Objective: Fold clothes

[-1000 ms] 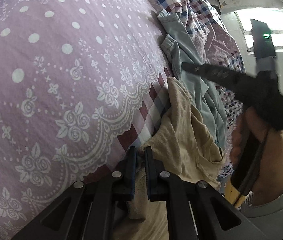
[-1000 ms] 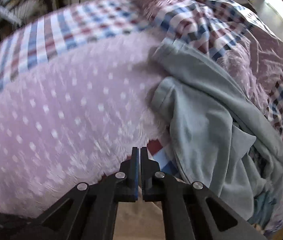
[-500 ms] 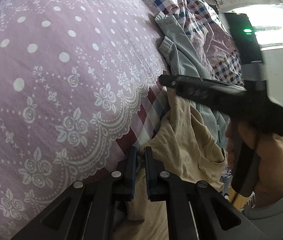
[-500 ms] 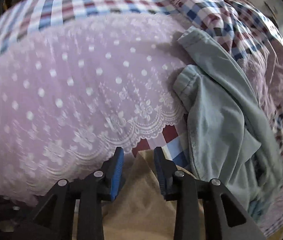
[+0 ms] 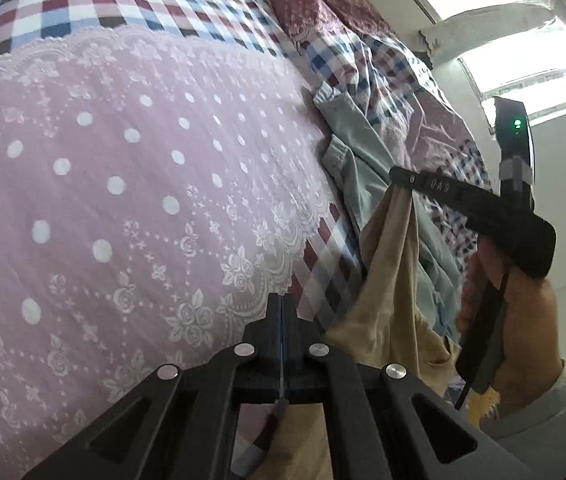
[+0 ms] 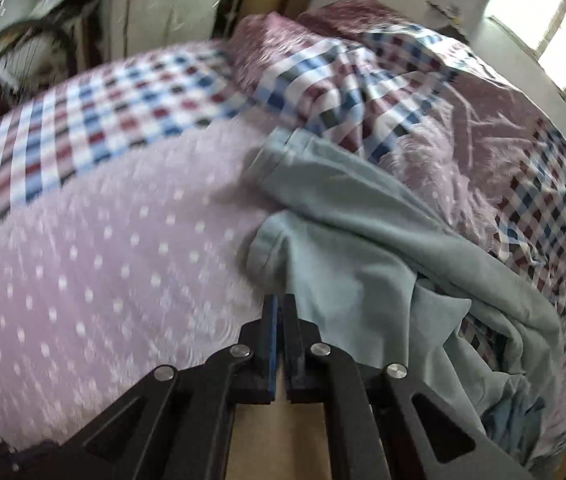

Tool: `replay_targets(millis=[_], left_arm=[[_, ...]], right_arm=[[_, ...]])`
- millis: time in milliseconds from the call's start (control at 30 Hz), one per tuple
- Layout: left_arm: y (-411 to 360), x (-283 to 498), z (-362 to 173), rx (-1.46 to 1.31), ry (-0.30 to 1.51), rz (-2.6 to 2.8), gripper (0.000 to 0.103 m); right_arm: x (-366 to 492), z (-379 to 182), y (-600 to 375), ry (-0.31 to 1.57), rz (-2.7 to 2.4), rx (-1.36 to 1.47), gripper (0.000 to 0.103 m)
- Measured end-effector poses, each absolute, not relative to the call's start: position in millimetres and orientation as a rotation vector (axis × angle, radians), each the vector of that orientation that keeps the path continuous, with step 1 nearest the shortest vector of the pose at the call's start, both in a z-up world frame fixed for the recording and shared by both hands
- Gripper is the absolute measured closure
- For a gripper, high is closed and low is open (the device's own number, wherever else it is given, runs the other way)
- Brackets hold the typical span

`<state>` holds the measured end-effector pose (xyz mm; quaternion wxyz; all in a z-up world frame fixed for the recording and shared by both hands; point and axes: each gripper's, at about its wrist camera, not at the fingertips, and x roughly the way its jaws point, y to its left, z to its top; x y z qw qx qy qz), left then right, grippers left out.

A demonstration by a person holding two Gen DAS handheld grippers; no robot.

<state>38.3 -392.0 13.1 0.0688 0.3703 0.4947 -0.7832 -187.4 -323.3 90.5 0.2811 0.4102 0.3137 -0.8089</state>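
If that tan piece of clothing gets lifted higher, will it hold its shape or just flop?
Probably flop. The tan garment already hangs in soft vertical folds from the right claw, so it looks limp and likely light. Pinched at one edge only, it may bunch or swing rather than spread flat. The cloth looks matte, so it seems unlikely to slip out.

Half a second after gaping over it, the right gripper (image 5: 397, 178) has snapped closed on the beige cotton garment (image 5: 393, 264), hoisting its corner off the bed toward two o'clock; the left gripper (image 5: 281, 312) has risen.
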Motion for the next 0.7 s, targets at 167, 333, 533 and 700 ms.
replay_targets(millis=[167, 333, 533, 700], left_arm=[[-390, 33, 5, 1.18, 1.541, -2.346, 0.103], [-389, 28, -9, 1.19, 1.786, -2.307, 0.077], [-381, 16, 1, 1.209, 1.73, -2.388, 0.055], [-366, 7, 11, 1.266, 1.506, -2.456, 0.055]], right_arm=[[-202, 56, -331, 0.759, -2.105, 1.211, 0.102], [-199, 41, -340, 0.765, -2.055, 1.232, 0.099], [-191, 62, -331, 0.652, -2.068, 1.186, 0.068], [-196, 102, -284, 0.46, -2.126, 1.118, 0.057]])
